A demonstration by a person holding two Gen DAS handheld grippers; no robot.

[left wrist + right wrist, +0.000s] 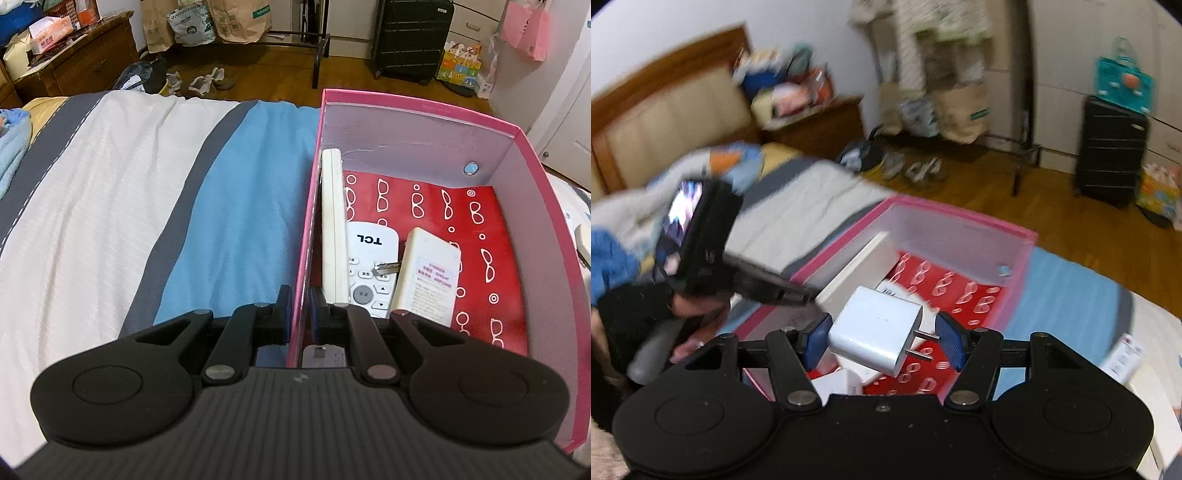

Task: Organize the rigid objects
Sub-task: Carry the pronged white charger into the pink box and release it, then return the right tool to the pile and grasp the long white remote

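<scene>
While above box [1015, 254] — charger [875, 328] between right fingers [951, 345] | prongs rightward

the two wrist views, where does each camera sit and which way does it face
Left wrist: on the left gripper, looking down its fingers, shut on the pink cardboard box wall.
Right wrist: on the right gripper, above the box, holding a white plug adapter; a hand shows.
Shared: box, white TCL remote.

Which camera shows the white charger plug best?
The right wrist view: the charger plug fills the middle, between the right gripper's blue pads above the pink box, prongs visible, though blurred. The left wrist view does not show it.
</scene>
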